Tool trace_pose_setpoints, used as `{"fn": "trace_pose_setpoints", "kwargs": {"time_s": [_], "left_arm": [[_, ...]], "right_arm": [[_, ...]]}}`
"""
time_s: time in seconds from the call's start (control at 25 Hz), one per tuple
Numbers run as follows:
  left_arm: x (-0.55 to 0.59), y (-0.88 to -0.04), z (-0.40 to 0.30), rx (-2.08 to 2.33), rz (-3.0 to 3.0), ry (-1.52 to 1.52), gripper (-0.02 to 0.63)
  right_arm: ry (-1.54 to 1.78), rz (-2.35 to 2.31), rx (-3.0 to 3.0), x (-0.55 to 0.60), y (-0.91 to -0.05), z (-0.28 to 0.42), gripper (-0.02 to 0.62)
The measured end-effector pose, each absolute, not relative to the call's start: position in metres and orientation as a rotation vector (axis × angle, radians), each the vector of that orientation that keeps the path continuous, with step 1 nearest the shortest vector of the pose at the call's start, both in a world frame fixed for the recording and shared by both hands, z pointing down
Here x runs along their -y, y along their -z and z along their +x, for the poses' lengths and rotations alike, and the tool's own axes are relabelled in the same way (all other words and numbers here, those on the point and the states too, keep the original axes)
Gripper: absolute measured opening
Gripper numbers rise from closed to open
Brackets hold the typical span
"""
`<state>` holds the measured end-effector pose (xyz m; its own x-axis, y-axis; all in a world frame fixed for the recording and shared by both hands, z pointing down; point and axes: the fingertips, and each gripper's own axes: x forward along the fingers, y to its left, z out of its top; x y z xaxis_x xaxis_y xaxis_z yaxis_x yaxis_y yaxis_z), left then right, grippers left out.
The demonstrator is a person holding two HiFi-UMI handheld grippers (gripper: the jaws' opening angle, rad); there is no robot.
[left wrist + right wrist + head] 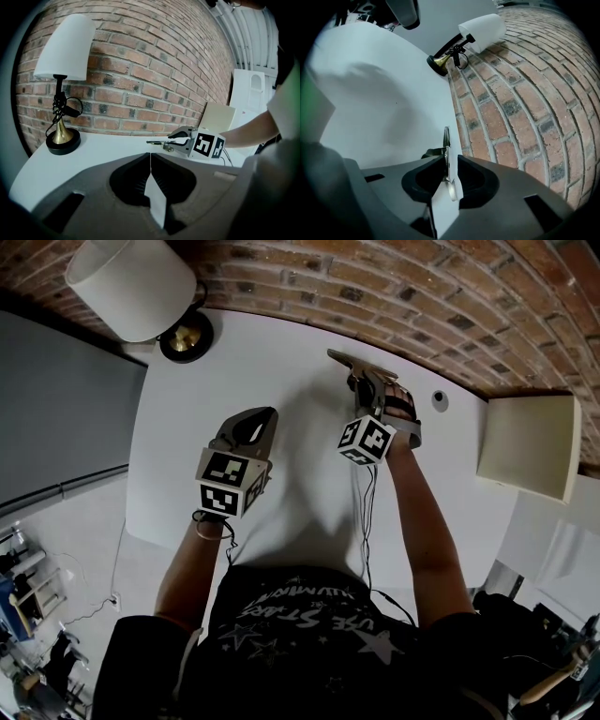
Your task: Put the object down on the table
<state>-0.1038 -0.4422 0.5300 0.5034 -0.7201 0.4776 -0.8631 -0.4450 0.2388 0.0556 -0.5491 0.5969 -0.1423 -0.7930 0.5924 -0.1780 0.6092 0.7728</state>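
Note:
A thin flat metal tool (359, 362) with a dark handle part lies level at the far edge of the white table (281, 362), close to the brick wall. My right gripper (367, 382) is around its near end. In the right gripper view the tool (446, 140) stands edge-on between the jaws, with a small gap on its right, so the gripper (449, 157) is open. From the left gripper view the tool (158, 141) sits just above or on the tabletop; I cannot tell which. My left gripper (265, 414) hovers over the table's middle, shut (150, 157) and empty.
A lamp with a white shade (136, 285) and a black and brass base (186, 337) stands at the table's far left corner. A small round disc (440, 399) lies on the table at right. A white panel (530, 446) stands beyond the right edge. The brick wall (422, 306) runs behind.

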Motion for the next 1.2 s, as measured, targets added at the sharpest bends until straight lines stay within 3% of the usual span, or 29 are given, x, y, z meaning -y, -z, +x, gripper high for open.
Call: {"fn": "trace_pose_setpoints", "kwargs": {"time_s": [0.28, 0.52, 0.68, 0.92, 1.2], "left_arm": [[0.426, -0.513, -0.099, 1.313, 2.319, -0.413, 0.021], [0.398, -0.486, -0.092, 1.338, 2.346, -0.375, 0.020], [0.376, -0.470, -0.086, 1.356, 2.372, -0.365, 0.021], [0.339, -0.448, -0.068, 1.375, 2.415, -0.353, 0.021], [0.273, -0.415, -0.036, 1.381, 2.462, -0.339, 0.021]], "right_arm": [[0.636, 0.820, 1.677, 0.530, -0.581, 0.060, 0.126], [0.643, 0.873, 1.701, 0.504, -0.548, 0.072, 0.123], [0.613, 0.946, 1.740, 0.480, -0.522, 0.079, 0.097], [0.580, 1.046, 1.792, 0.440, -0.487, 0.099, 0.005], [0.502, 1.122, 1.873, 0.362, -0.447, 0.124, 0.003]]}}
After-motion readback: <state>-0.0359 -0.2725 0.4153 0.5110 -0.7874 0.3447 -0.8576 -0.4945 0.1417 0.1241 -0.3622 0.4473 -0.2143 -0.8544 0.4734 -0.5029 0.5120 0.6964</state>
